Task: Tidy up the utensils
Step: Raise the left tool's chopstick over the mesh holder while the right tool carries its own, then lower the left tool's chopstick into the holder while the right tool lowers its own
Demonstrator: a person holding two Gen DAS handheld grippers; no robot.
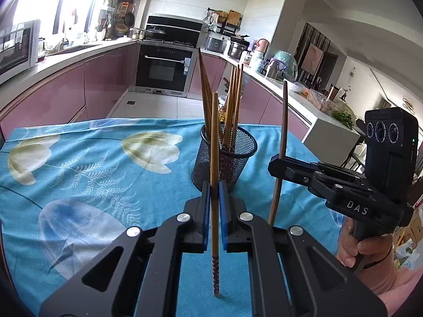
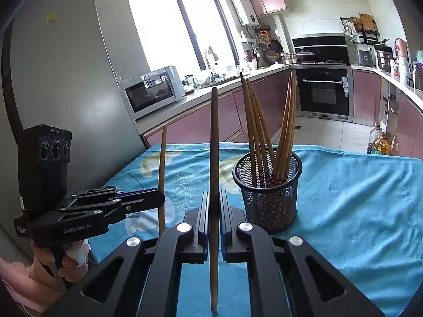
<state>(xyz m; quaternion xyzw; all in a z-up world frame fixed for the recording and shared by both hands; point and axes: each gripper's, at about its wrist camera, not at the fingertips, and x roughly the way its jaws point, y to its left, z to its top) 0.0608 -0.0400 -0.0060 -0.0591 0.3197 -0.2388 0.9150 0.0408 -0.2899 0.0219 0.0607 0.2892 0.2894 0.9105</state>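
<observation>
Each gripper, left gripper [image 1: 214, 198] and right gripper [image 2: 214, 206], is clamped on an upright chopstick; the mesh holder [image 1: 224, 158] is seen just ahead of the fingers, nearer the left.

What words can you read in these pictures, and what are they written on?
"DAS": on the right hand-held gripper, side of its body.
"GenRobot.AI": on the left hand-held gripper, side of its body.
Small white label beside it: too small to read.
Stickers on the fridge: too blurred.
Oven label: too small.
</observation>
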